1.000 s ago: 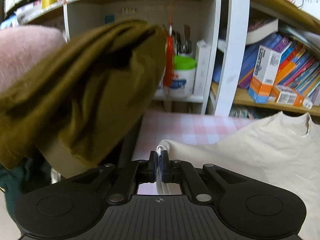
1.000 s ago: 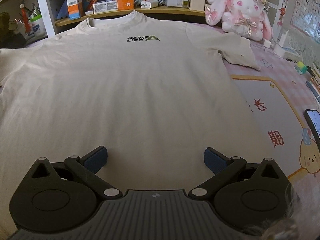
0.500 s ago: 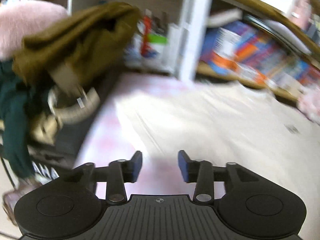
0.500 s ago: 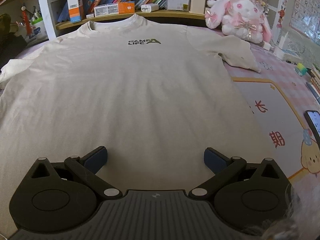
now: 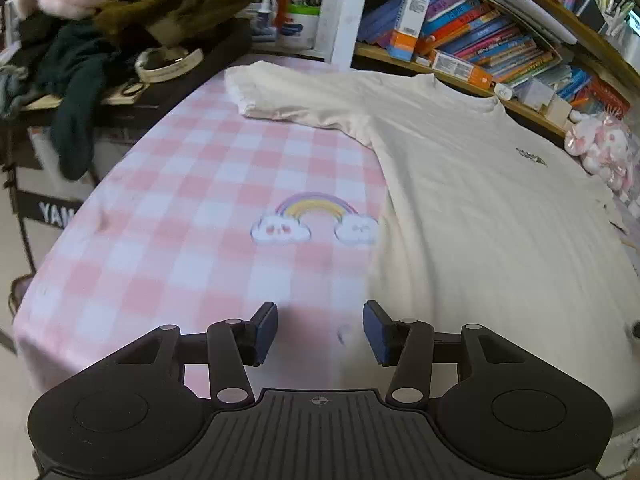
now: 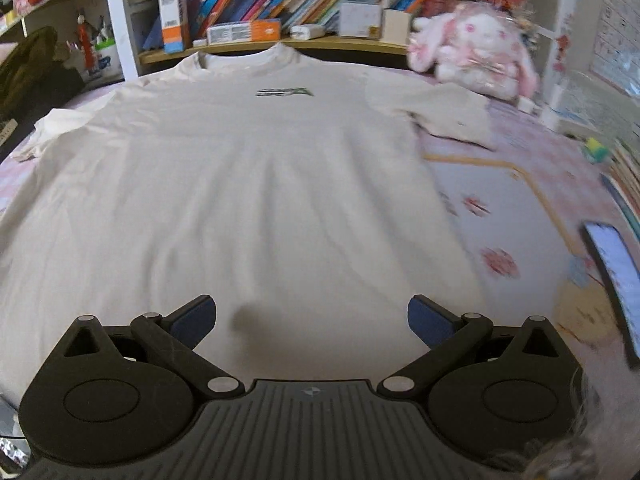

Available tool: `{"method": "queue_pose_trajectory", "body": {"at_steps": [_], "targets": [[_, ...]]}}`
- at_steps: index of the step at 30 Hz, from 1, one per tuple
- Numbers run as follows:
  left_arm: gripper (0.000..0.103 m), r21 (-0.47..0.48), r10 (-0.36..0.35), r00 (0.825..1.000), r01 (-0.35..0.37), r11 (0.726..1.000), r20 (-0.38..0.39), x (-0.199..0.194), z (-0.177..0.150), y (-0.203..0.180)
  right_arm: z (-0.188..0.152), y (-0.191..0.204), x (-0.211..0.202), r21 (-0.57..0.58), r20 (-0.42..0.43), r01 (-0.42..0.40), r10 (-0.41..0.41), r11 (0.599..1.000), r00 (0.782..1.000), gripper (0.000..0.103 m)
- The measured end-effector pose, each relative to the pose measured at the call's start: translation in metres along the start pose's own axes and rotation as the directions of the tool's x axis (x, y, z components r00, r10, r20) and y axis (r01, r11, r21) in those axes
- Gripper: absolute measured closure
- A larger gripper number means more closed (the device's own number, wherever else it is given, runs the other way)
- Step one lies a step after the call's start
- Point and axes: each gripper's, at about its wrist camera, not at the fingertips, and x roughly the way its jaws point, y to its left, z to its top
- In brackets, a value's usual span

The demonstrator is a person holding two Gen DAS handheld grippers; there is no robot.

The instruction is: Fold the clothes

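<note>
At the far left a heap of dark clothes (image 5: 80, 60), olive, green and pink, sits piled on a side stand beside the table. A pink and white checked tablecloth (image 5: 168, 208) with a printed rainbow (image 5: 316, 216) covers the table's left part. The left gripper (image 5: 320, 330) hangs over this bare cloth near the table's front edge, its blue-padded jaws partly spread with nothing between them, having just been opening. To its right a cream T-shirt (image 6: 240, 184) lies spread flat, front up, collar toward the far bookshelf (image 6: 280, 4), a small dark logo on the chest and both short sleeves stretched out sideways. The right gripper (image 6: 312, 320) hovers above the shirt's near hem, jaws spread wide and empty. Farther right a pink plush rabbit (image 6: 476, 56) sits at the table's far edge, and a phone (image 6: 616, 276) lies near the right side.
</note>
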Motion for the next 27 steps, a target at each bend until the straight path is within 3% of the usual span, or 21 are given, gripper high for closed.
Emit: {"method": "queue_pose_trajectory", "body": {"at_steps": [6,11,17,19,21,22,27], "targets": [[0.055,0.02,0.058,0.998,-0.058,0.998,-0.001,-0.02,-0.024,-0.017,-0.033,-0.043,-0.045,-0.015,0.035,0.01,-0.009,1.0,0.999,0.008],[0.055,0.022,0.068,0.998,-0.068,0.997,-0.002,-0.025,-0.03,-0.022,-0.051,-0.066,-0.06,-0.007,0.007,0.029,-0.029,1.0,1.0,0.039],[0.055,0.048,0.079,0.997,-0.078,0.996,-0.008,-0.019,-0.031,-0.024,-0.061,-0.082,-0.058,0.031,-0.044,0.017,-0.016,0.999,0.999,0.059],[0.06,0.043,0.078,0.997,-0.078,0.996,-0.005,-0.019,-0.032,-0.023,-0.06,-0.083,-0.058,0.034,-0.046,0.01,-0.009,0.999,0.999,0.066],[0.102,0.004,0.058,0.998,-0.058,0.998,-0.02,-0.02,-0.029,-0.02,-0.059,-0.083,-0.058,0.028,-0.049,0.001,0.001,1.0,0.999,0.082],[0.102,-0.018,0.045,0.999,-0.045,0.999,-0.029,-0.02,-0.028,-0.018,-0.057,-0.084,-0.058,0.027,-0.052,-0.006,0.007,1.0,0.999,0.096],[0.102,-0.157,-0.045,0.998,0.052,0.986,0.048,-0.06,-0.02,-0.008,-0.051,-0.088,-0.056,0.025,-0.068,-0.001,0.003,1.0,0.998,0.097]]}}
